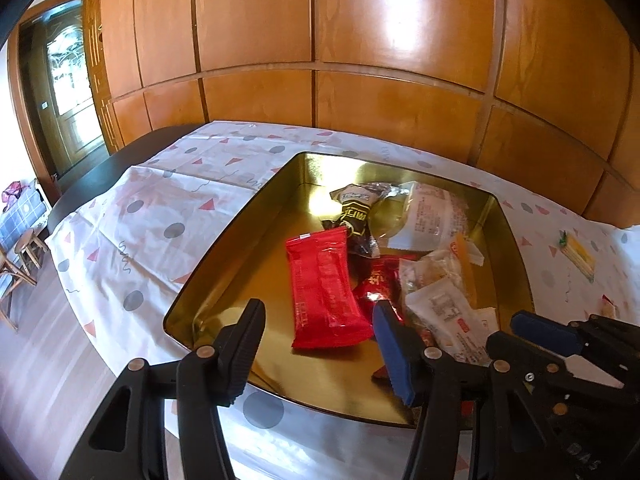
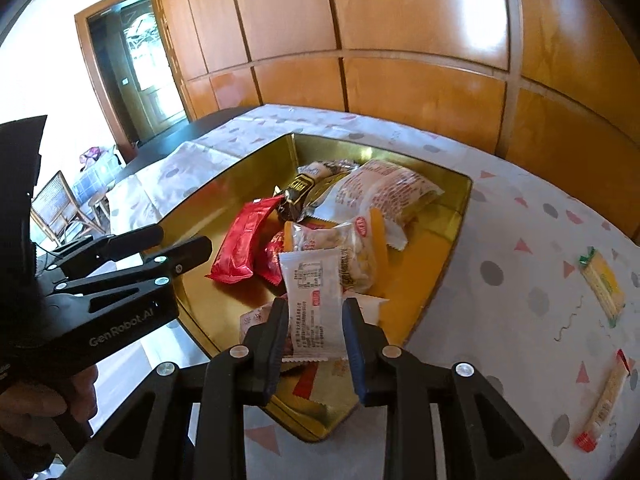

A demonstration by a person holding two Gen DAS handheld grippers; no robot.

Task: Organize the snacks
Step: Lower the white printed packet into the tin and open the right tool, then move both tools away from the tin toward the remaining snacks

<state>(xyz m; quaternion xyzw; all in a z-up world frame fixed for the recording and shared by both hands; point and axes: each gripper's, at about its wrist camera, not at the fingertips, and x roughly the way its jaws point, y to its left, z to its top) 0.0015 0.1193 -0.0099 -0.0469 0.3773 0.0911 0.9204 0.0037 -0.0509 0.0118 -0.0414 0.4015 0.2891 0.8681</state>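
The only writing I can read cleanly is "Gen Robot.AI", in white on the black body of my left hand-held gripper, seen from the right wrist camera. The snack wrappers carry print too small or blurred to read, apart from a small red-and-white logo on the orange-edged packet whose letters I cannot make out.

My right hand-held gripper is closed on a white snack packet, both pads pressed against its sides. The packet stands upright between them, over the near end of the gold tin tray, its lower edge hidden behind the fingers.

My left hand-held gripper is open and holds nothing. In its own camera the red snack packet lies flat in the tray at 12 o'clock from the gap between the fingers, close beyond the tips, with no touch that I can see.

The rest of the pile sits at 1 o'clock from there: a dark packet with gold lettering and a large white bag with red print.

On the patterned cloth over the surface, at 3 o'clock from my right hand-held gripper, lie a yellow-green packet and a slim stick packet with a red end.
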